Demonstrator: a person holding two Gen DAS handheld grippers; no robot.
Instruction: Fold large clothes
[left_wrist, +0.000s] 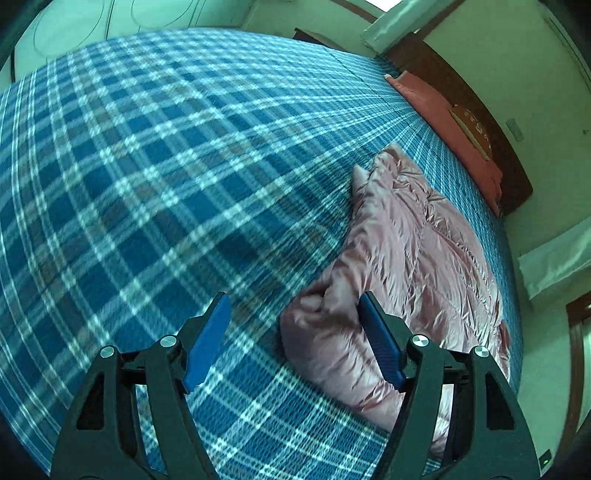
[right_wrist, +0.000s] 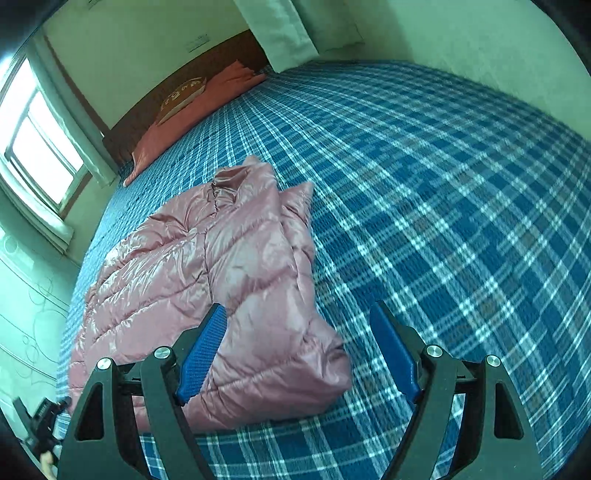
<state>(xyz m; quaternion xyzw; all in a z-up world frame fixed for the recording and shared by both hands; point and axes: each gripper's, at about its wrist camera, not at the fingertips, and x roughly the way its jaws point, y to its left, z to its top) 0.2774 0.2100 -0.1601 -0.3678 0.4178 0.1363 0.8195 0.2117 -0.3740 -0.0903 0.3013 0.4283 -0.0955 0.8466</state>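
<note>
A glossy, quilted pink puffer jacket (right_wrist: 229, 280) lay crumpled on the blue plaid bed (right_wrist: 424, 192); the left gripper (left_wrist: 293, 317) and right gripper (right_wrist: 297, 325) hung above it, jaws apart, empty.

Soft daylight with a green cast, bright overexposed window (right_wrist: 40, 147) at far left of right wrist view, sheen on pink jacket (right_wrist: 221, 266), plaid bedspread (left_wrist: 147, 166) smeared by motion blur, strong fisheye curvature, dark vignetted corners.
</note>
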